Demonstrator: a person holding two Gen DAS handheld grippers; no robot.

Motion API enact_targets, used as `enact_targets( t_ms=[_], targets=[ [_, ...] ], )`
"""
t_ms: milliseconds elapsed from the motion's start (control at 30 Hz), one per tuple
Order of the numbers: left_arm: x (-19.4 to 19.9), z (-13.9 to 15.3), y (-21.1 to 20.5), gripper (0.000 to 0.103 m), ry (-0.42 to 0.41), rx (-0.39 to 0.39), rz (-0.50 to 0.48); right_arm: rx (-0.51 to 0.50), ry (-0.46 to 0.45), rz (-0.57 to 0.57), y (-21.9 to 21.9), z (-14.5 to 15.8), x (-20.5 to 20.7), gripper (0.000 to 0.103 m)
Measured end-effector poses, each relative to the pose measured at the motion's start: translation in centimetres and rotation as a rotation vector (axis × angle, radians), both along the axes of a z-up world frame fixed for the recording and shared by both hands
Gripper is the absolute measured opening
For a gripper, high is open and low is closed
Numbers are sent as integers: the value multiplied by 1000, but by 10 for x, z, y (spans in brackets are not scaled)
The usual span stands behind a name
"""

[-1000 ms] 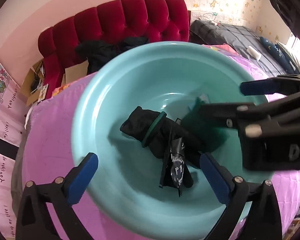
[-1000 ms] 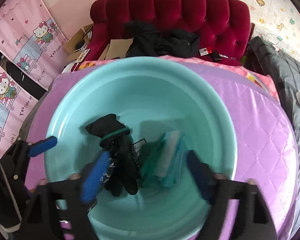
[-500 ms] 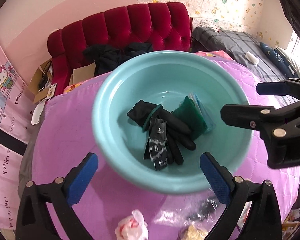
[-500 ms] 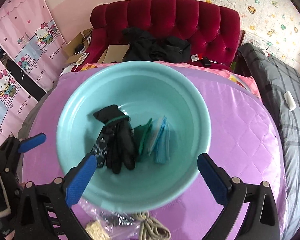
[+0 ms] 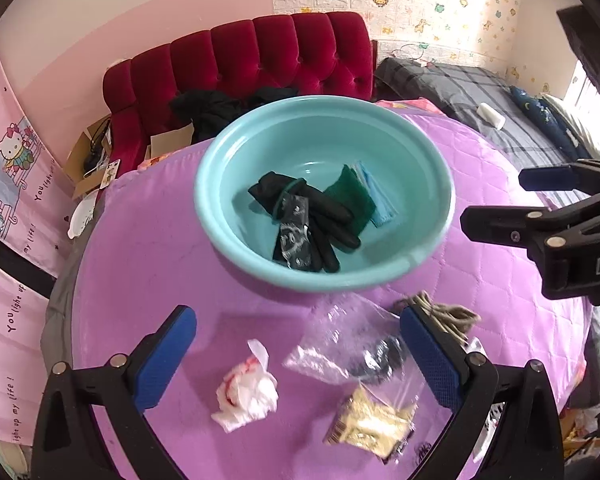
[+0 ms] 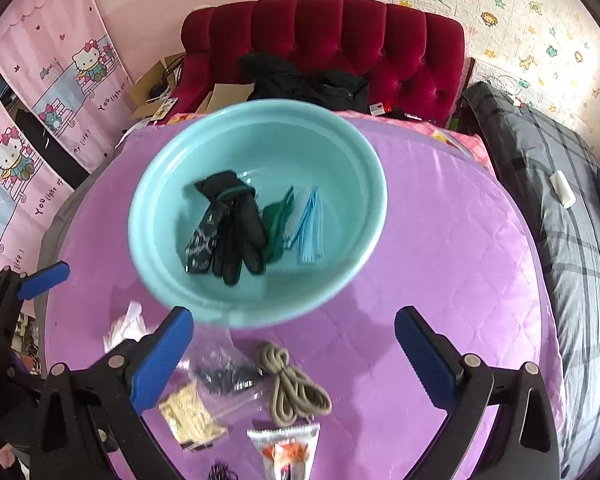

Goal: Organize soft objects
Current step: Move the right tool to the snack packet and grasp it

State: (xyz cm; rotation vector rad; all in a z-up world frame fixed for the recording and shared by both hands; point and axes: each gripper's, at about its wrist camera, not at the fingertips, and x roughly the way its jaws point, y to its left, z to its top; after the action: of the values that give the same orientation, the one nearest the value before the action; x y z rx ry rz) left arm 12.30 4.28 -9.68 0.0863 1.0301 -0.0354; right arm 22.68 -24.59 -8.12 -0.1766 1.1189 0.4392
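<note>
A teal basin (image 5: 228, 240) (image 6: 364, 168) sits on the purple quilted cover. In it lie black gloves (image 5: 324, 220) (image 6: 236, 224), a dark green cloth (image 5: 350, 196) (image 6: 276, 220) and a light blue cloth (image 5: 380, 204) (image 6: 310, 228). My left gripper (image 5: 298, 356) is open and empty, above the near clutter. My right gripper (image 6: 294, 356) is open and empty, back from the basin; it also shows at the right of the left wrist view (image 5: 540, 208). The left gripper shows at the left edge of the right wrist view (image 6: 40, 280).
Near the front lie a crumpled white tissue (image 5: 246, 394), a clear plastic bag (image 5: 352, 348) (image 6: 224, 372), a beige packet (image 5: 370, 426) (image 6: 190, 416), a coiled beige cord (image 6: 292, 384) (image 5: 440, 312) and an orange-white sachet (image 6: 286, 452). A red headboard (image 5: 252, 60) stands behind.
Both grippers have pulled back and up from inside the basin. The green cloth now lies in the basin, and the clutter in front has come into view.
</note>
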Motion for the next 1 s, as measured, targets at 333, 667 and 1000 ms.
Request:
enact_targets(
  t_ms=[333, 667, 1000],
  targets=[
    [-47, -8, -11, 103, -3, -7, -5, -5, 4, -4, -21, -8, -41, 103],
    [-86, -37, -23, 103, 24, -5, -19, -14, 50, -10, -38, -43, -76, 103],
    [-107, -71, -31, 103, 73, -36, -4, -23, 91, -6, -41, -82, -95, 103]
  ],
)
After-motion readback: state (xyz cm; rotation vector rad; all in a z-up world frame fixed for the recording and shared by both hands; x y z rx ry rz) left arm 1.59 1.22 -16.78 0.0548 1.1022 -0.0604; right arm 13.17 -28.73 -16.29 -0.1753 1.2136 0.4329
